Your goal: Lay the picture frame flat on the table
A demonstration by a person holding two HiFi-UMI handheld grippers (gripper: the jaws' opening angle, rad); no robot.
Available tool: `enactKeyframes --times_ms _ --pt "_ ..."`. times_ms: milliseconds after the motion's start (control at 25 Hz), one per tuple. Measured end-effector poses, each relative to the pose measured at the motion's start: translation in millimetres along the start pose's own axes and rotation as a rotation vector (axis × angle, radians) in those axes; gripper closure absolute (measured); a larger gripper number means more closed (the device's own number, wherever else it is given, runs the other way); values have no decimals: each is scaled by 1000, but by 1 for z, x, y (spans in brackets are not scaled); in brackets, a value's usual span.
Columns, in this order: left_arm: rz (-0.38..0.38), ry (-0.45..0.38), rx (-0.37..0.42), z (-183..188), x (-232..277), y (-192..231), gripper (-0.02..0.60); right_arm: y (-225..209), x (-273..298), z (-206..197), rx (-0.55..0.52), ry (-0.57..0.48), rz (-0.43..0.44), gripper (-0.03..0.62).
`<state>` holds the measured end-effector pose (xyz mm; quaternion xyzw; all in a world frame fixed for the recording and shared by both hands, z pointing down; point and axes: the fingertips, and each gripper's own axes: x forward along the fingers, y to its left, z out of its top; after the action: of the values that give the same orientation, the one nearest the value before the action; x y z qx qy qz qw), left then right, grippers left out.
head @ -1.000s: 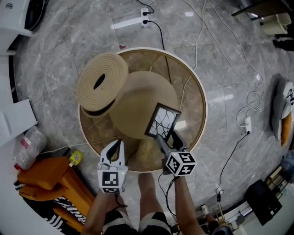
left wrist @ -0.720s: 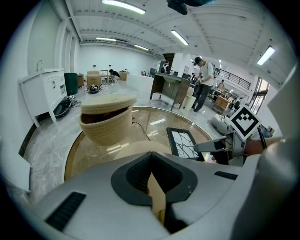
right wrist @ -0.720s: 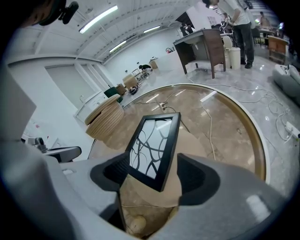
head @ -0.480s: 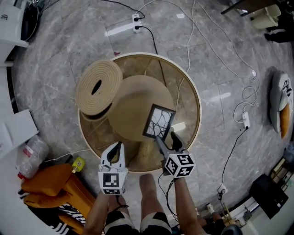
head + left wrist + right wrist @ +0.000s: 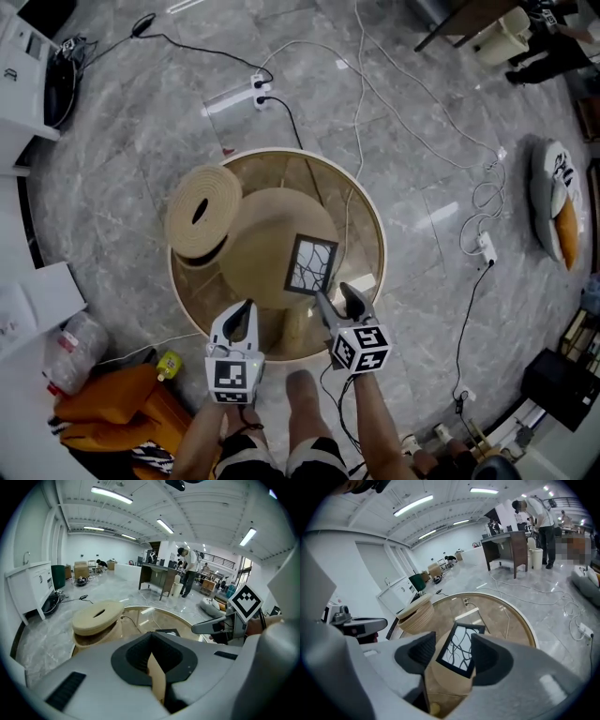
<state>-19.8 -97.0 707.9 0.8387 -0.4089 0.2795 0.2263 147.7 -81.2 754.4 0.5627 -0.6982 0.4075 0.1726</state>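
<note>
A black picture frame (image 5: 310,265) with a white branch picture leans on a big beige dome (image 5: 267,234) that sits on the round glass table (image 5: 375,211). My right gripper (image 5: 337,298) is at the frame's near lower edge. Its jaws are closing, and in the right gripper view the frame (image 5: 459,654) stands between them with no pad clearly pressing on it. My left gripper (image 5: 242,311) hangs over the table's near rim, left of the frame, with its jaws together and nothing in them.
A coiled straw ring (image 5: 202,211) rests on the dome's far left side. Cables and power strips (image 5: 253,89) lie on the marble floor behind the table. An orange seat (image 5: 103,403) is at the near left and a cushion (image 5: 561,206) at the right.
The head view has pulled back, so the table looks smaller and farther. The right gripper has stayed at the frame's lower edge with its jaws narrower. The left gripper kept its place.
</note>
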Motion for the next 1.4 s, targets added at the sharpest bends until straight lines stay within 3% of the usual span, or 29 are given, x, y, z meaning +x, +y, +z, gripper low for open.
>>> enactKeyframes --times_ms 520,1400 --pt "-63 -99 108 80 -68 -27 565 51 -85 57 -90 -132 -58 461" --pt "-146 -308 231 211 -238 -85 565 146 -302 169 -246 -430 -236 568"
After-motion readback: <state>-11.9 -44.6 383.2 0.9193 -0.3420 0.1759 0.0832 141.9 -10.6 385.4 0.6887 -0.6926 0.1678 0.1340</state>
